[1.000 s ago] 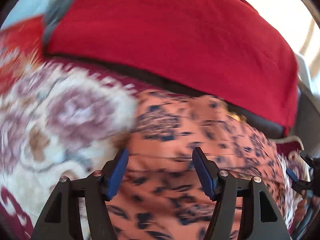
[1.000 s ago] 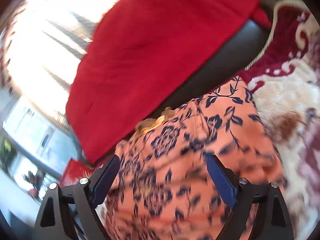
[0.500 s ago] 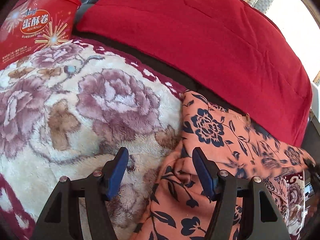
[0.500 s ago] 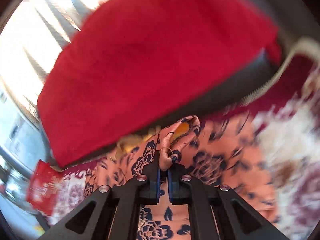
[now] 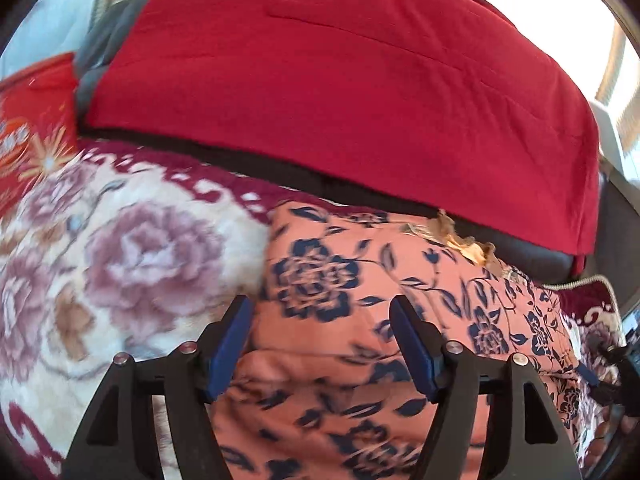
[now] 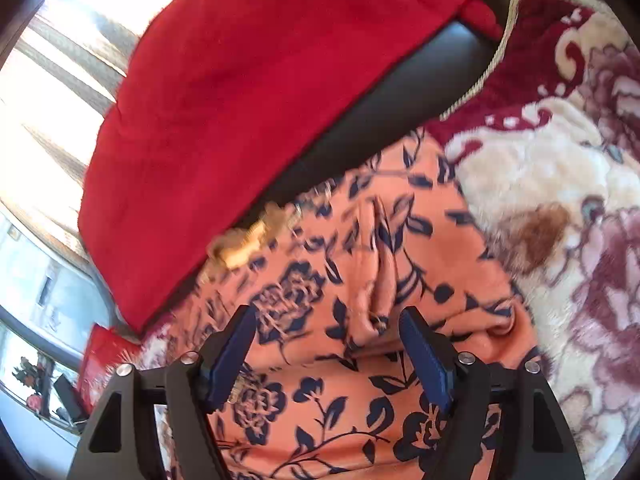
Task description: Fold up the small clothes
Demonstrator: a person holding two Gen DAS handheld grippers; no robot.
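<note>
An orange garment with dark blue flowers (image 5: 352,280) lies on a floral plush blanket (image 5: 132,248), its far edge against the dark sofa back. It also shows in the right wrist view (image 6: 360,248), with a fold ridge running down its middle. My left gripper (image 5: 320,340) is open and empty just above the garment's left part. My right gripper (image 6: 326,344) is open and empty above the garment, near the fold ridge. The right gripper's tip shows at the right edge of the left wrist view (image 5: 612,368).
A red blanket (image 5: 340,92) drapes over the dark sofa back (image 6: 420,92) behind the garment. A red gift box (image 5: 28,128) stands at the far left. The plush blanket (image 6: 560,200) extends to the right of the garment. Bright windows lie behind.
My right gripper was shut on a pinch of the garment half a second ago and has opened and let it go. The left gripper has shifted right, over the garment.
</note>
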